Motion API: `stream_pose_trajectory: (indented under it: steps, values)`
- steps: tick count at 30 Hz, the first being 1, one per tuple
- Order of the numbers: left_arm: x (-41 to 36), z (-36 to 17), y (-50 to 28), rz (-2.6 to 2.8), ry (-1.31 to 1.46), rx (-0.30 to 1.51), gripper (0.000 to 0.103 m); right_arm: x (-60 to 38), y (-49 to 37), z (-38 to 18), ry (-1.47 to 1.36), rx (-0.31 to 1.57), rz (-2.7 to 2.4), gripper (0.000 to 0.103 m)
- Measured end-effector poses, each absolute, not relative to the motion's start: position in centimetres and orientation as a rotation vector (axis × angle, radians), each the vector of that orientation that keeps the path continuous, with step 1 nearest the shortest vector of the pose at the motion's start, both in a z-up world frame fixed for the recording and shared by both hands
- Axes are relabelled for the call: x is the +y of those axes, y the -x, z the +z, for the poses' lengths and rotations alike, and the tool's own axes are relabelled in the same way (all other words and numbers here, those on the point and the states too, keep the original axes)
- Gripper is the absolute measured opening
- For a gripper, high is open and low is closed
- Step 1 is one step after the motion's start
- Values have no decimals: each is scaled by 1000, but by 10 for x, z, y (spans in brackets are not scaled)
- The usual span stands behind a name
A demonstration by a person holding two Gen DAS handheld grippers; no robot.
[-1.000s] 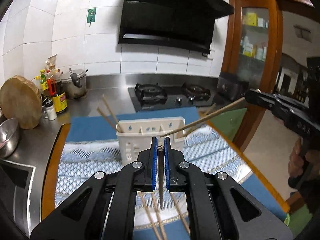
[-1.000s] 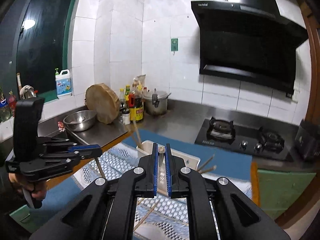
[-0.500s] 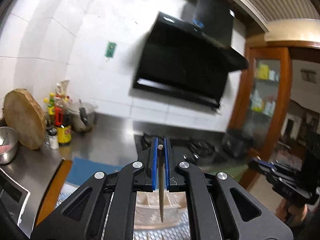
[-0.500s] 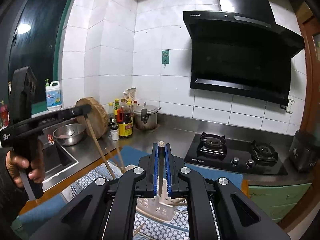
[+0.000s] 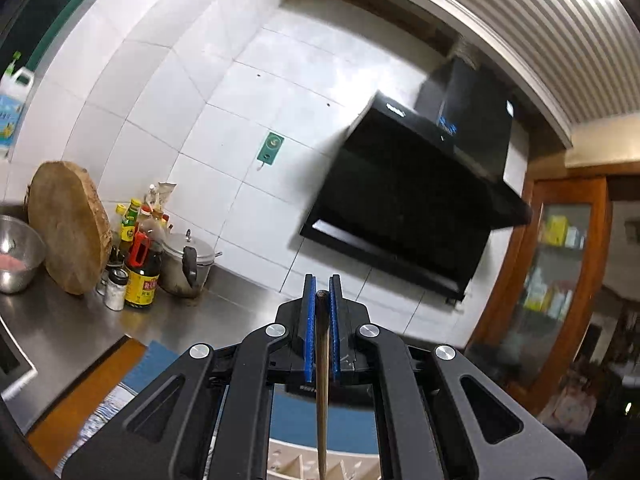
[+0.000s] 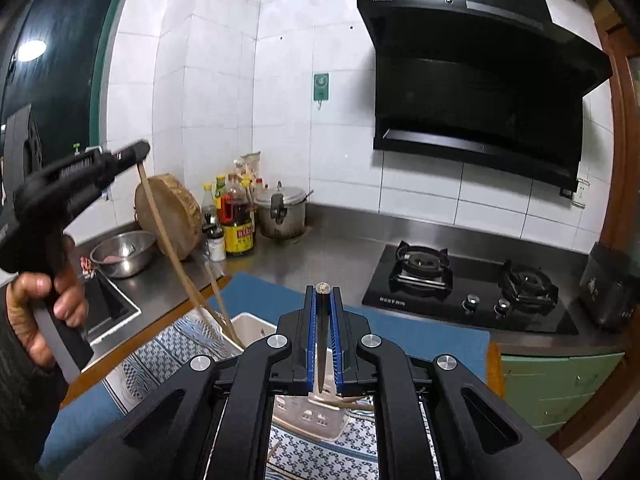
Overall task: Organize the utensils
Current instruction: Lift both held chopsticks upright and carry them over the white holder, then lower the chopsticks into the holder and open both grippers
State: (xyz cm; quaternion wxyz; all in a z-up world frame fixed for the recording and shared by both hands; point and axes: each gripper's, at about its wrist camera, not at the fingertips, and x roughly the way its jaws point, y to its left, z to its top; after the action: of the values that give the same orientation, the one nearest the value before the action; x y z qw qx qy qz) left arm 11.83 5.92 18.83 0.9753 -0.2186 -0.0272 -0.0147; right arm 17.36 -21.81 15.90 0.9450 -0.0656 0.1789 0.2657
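I have both grippers, left point(image 6: 138, 152) and right point(image 6: 322, 336), clamped on one chopstick point(image 6: 180, 268) each, hanging tip-down over the holder point(image 6: 250, 326), the left's tip nearer its rim.

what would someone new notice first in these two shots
Each view is filled low at centre by black jaws with blue pads clamped on a chopstick: the left gripper and the right gripper. In the right view, the left gripper's chopstick slants down into the white utensil basket, and the black range hood looms on the tiled wall.
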Motion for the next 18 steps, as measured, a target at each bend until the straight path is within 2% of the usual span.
stream_pose_trajectory:
  steps: [18]
  values:
    - [72,157,-148,61,477,-73,5,-206,-189,134,154,405,538,7]
